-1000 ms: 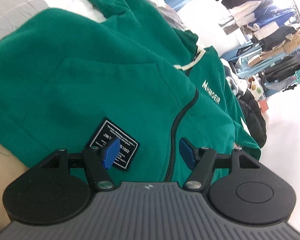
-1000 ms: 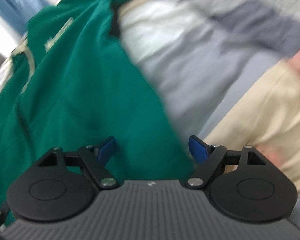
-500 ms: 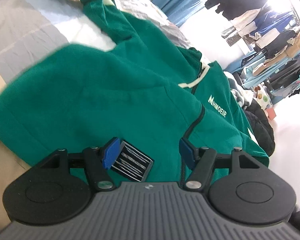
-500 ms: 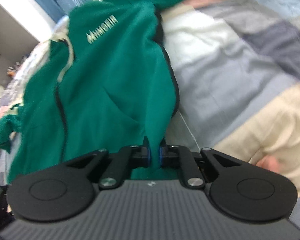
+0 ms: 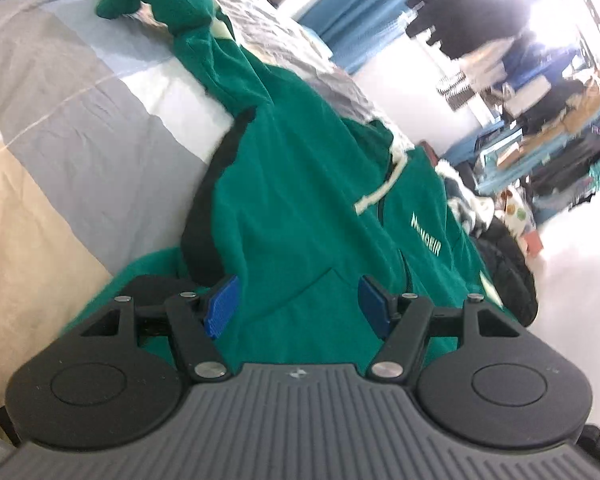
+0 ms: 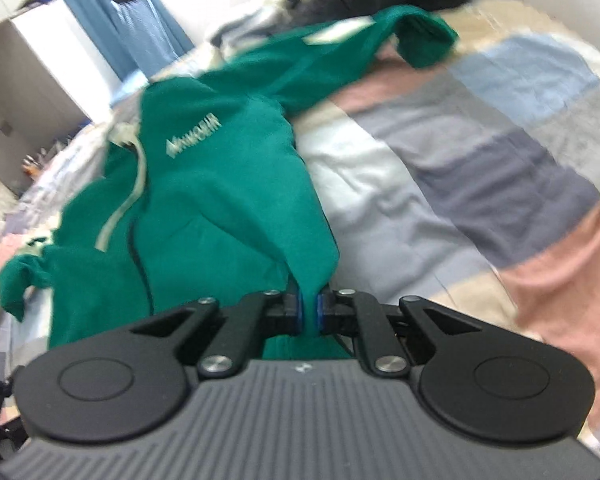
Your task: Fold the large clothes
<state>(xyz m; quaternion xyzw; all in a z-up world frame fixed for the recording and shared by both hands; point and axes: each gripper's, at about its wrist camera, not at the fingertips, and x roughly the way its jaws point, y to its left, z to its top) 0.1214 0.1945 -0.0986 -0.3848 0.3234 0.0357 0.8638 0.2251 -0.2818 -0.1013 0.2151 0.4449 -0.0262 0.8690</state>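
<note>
Right wrist view: right hand-held gripper [image 6: 308, 312] pinching green hoodie [image 6: 220, 184] hem on the bed [image 6: 480, 184], left hand-held gripper [image 5: 296, 304] spread above the fabric; best lifted evenly, carried toward the chest lettering, laid flat.

left gripper [image 5: 296, 300] pointing downward, blue pads spread wide, nothing pinched between them. right gripper [image 6: 308, 312] angled steeply down, pads clamped tight on fabric.
</note>
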